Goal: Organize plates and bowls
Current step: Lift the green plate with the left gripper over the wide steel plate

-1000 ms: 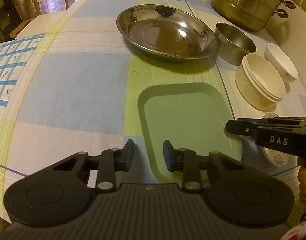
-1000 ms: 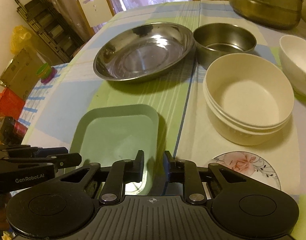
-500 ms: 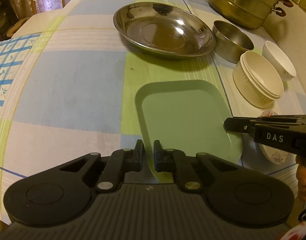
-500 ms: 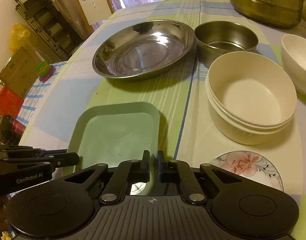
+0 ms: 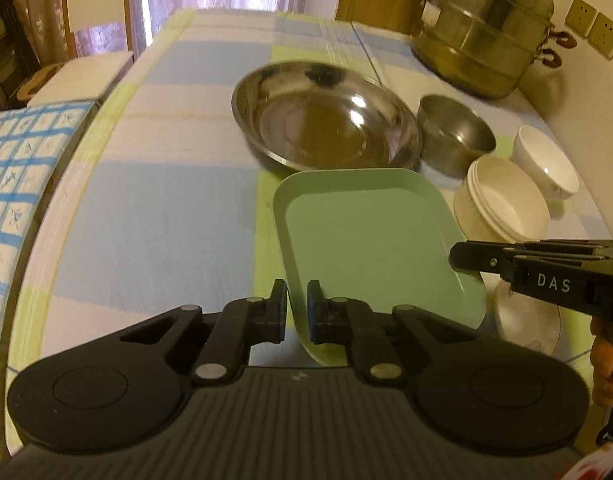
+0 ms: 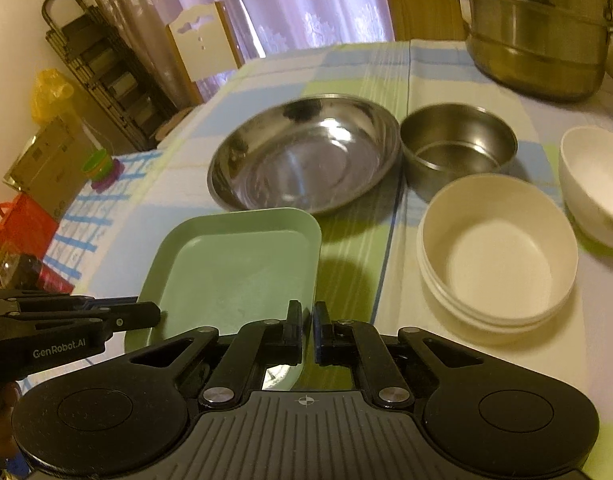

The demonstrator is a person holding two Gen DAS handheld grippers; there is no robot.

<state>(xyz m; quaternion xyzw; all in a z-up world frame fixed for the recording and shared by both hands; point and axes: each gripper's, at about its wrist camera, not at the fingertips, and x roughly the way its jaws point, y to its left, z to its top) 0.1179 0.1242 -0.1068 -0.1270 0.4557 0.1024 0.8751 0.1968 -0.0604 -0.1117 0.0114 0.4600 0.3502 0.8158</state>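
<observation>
A pale green rectangular plate hangs above the checked tablecloth, casting a shadow beneath it. My left gripper is shut on its near left rim. My right gripper is shut on its near right rim and shows from the side in the left wrist view. Beyond the plate lie a wide steel dish, a small steel bowl, stacked cream bowls and a white bowl.
A flowered saucer lies under the right gripper. A large steel steamer pot stands at the back right by the wall. A chair and a dark rack stand past the table's far left edge.
Both grippers closed on the green plate's near rim, then lifted it off the cloth. The plate's far edge now overlaps the steel dish in the left view.
</observation>
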